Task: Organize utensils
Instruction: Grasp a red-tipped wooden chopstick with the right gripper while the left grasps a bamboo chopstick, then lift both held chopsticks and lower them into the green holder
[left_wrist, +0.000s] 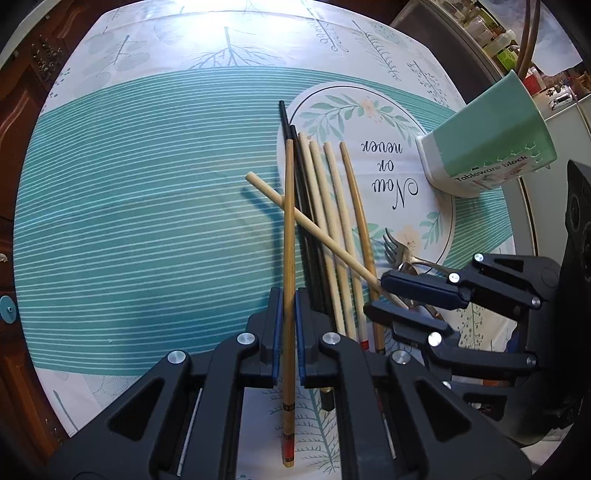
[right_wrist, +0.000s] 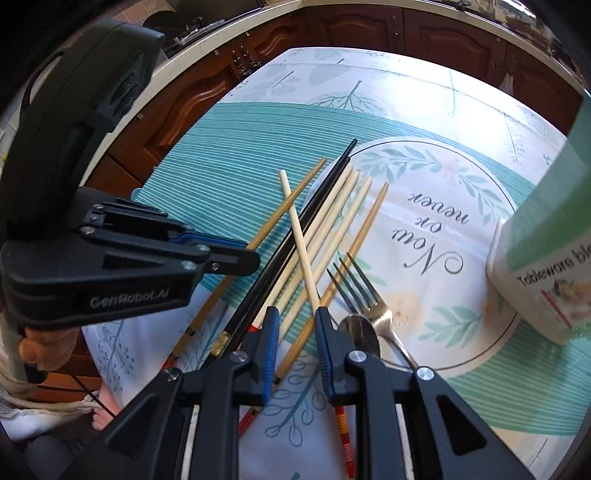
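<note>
My left gripper (left_wrist: 289, 314) is shut on a brown bamboo chopstick (left_wrist: 289, 236) with a red-banded end; it also shows in the right wrist view (right_wrist: 273, 221). My right gripper (right_wrist: 295, 314) is shut on a pale chopstick (right_wrist: 301, 243) that is lifted and crosses the others; it also shows in the left wrist view (left_wrist: 317, 236), as does the right gripper (left_wrist: 380, 291). Several more chopsticks (left_wrist: 332, 229), pale, brown and black, lie side by side on the table. A fork (right_wrist: 360, 291) and a spoon (right_wrist: 360, 334) lie right of them. A green and white utensil holder (left_wrist: 487, 147) stands at the right.
The table has a teal striped cloth (left_wrist: 147, 221) with a round "Now or never" print (left_wrist: 395, 173). Dark wooden cabinets (right_wrist: 258, 48) run beyond the far edge. A hand (right_wrist: 44, 347) holds the left gripper at the table's left side.
</note>
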